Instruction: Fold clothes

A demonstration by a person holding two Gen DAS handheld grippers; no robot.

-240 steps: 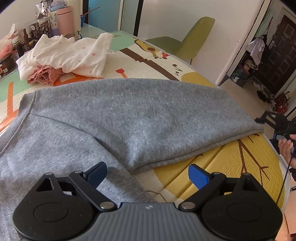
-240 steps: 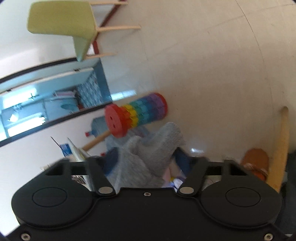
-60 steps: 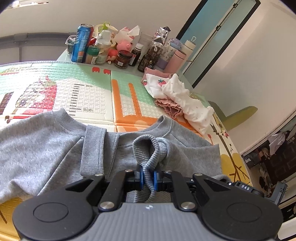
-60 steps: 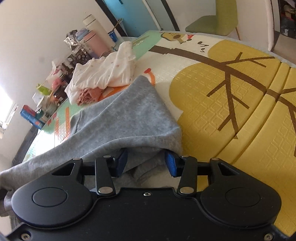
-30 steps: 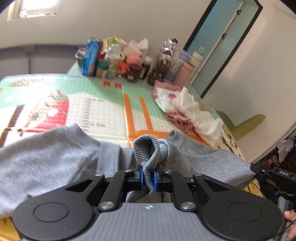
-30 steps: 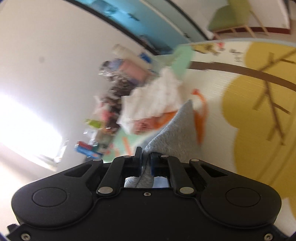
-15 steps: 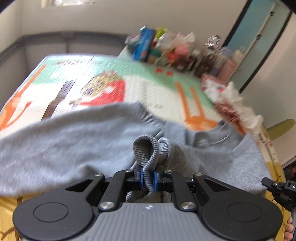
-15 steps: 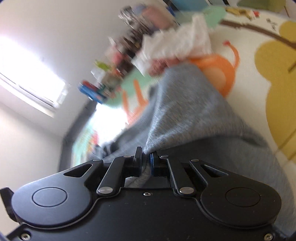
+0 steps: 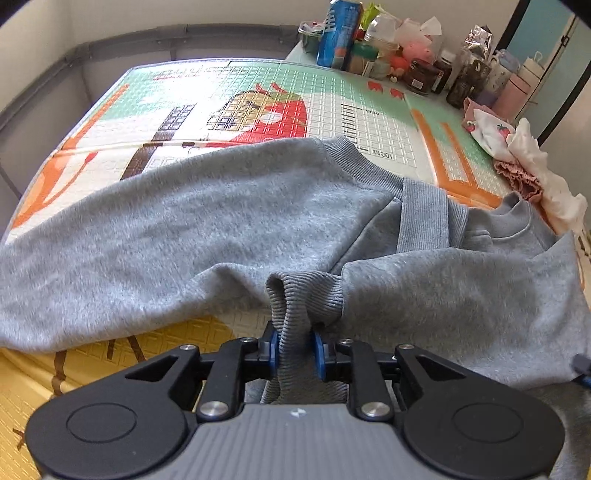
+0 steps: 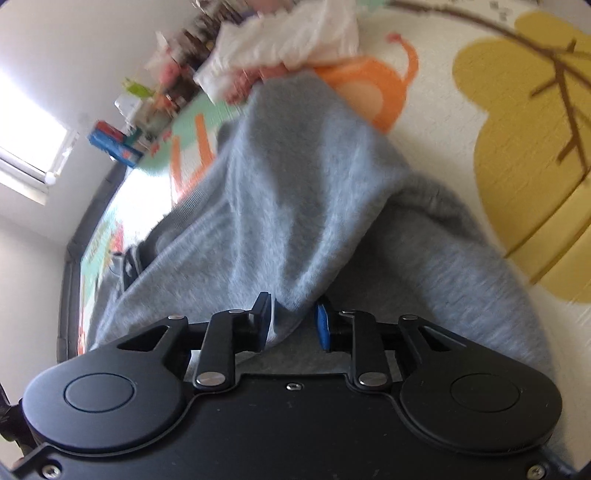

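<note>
A grey sweatshirt [image 9: 184,229] lies folded over itself on a colourful foam mat [image 9: 258,96]. My left gripper [image 9: 294,349] hangs low over the near edge. Its jaws are opening, and the ribbed cuff [image 9: 295,295] still sits loosely between the blue pads. In the right wrist view, which is blurred, the grey sweatshirt [image 10: 295,166] drapes down into my right gripper [image 10: 293,325]. Those jaws are opening too. A tapered fold of cloth lies between them, with a gap showing at the right pad.
A pile of white and pink clothes [image 9: 532,155] lies at the mat's far right, also in the right wrist view as the white clothes [image 10: 295,33]. Bottles, cans and jars [image 9: 388,40] crowd the far edge. A grey rail runs along the left side.
Both grippers came down toward the mat with the sweatshirt. Each pair of pads, tightly pinched on cloth before, now stands apart with the cloth loose between them.
</note>
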